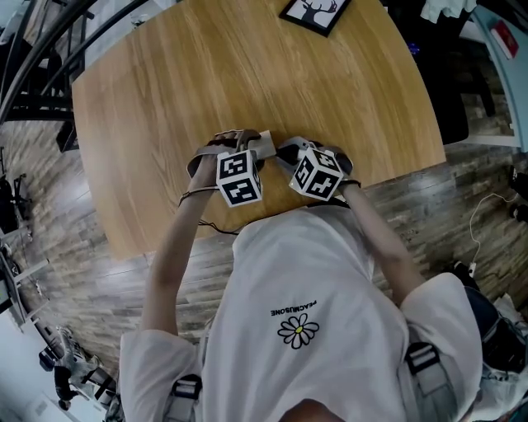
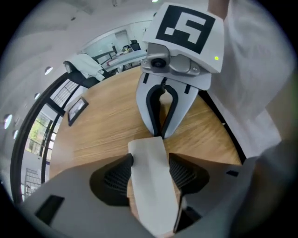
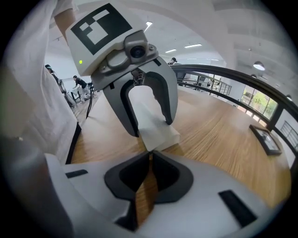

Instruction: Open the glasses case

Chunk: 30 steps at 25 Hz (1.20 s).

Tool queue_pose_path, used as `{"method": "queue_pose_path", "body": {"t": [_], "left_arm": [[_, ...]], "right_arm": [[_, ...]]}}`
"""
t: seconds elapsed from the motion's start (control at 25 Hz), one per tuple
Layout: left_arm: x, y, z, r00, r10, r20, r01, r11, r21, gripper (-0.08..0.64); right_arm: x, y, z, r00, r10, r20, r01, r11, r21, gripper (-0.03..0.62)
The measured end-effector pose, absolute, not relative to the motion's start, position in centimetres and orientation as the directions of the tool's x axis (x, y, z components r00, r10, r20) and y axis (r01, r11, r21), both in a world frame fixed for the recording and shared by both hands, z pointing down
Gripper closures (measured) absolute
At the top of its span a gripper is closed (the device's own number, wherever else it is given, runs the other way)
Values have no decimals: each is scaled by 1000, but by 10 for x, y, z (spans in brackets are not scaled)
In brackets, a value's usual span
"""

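The glasses case (image 1: 266,146) is a pale flat box lying on the wooden table (image 1: 206,74) near its front edge, between my two grippers. In the left gripper view my left gripper (image 2: 151,169) straddles the case (image 2: 150,190). Its ribbed pads (image 2: 120,175) stand wide at the case's long sides, with a thin gap on the right. My right gripper (image 3: 151,160) faces it, its jaws closed together on the near end of the case (image 3: 160,135). From the left gripper's camera, the right gripper (image 2: 161,134) pinches that far end.
A black picture frame (image 1: 313,12) lies at the table's far edge. The table's front edge runs just behind both grippers, against the person's white shirt (image 1: 297,313). Wooden floor surrounds the table, with railings and furniture beyond.
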<state>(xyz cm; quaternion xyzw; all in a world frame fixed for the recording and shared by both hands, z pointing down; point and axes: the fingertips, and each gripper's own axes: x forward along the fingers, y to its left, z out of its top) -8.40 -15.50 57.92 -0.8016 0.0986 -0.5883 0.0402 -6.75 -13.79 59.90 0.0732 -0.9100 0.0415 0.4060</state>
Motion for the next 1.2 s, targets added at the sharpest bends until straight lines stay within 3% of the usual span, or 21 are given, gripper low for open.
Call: {"method": "queue_pose_path", "body": {"t": [0.12, 0.32, 0.64, 0.76, 0.96, 1.08, 1.2], "left_arm": [[-83, -158, 579, 313, -245, 917, -179, -964, -196, 298], [-85, -156, 575, 309, -214, 927, -174, -971, -166, 310], [-90, -164, 567, 359, -15, 933, -180, -982, 54, 330], [-90, -173, 558, 351, 13, 936, -153, -986, 71, 339], [-98, -199, 545, 339, -89, 936, -177, -984, -29, 341], [-110, -221, 551, 246, -257, 934, -163, -961, -222, 507], [-114, -227, 554, 221, -301, 928, -171, -948, -267, 528]], "right_arm": [[-67, -138, 598, -659, -105, 745, -177, 984, -17, 560], [-69, -137, 597, -661, -108, 743, -192, 981, -28, 567], [-69, -137, 600, -648, -113, 753, -194, 981, -20, 569], [-69, -138, 600, -650, -110, 752, -198, 980, -29, 569], [-69, -138, 599, -652, -113, 750, -203, 979, -30, 571], [-68, -138, 600, -653, -110, 749, -202, 979, -32, 571], [-68, -138, 600, -653, -109, 750, -200, 979, -33, 574]]}}
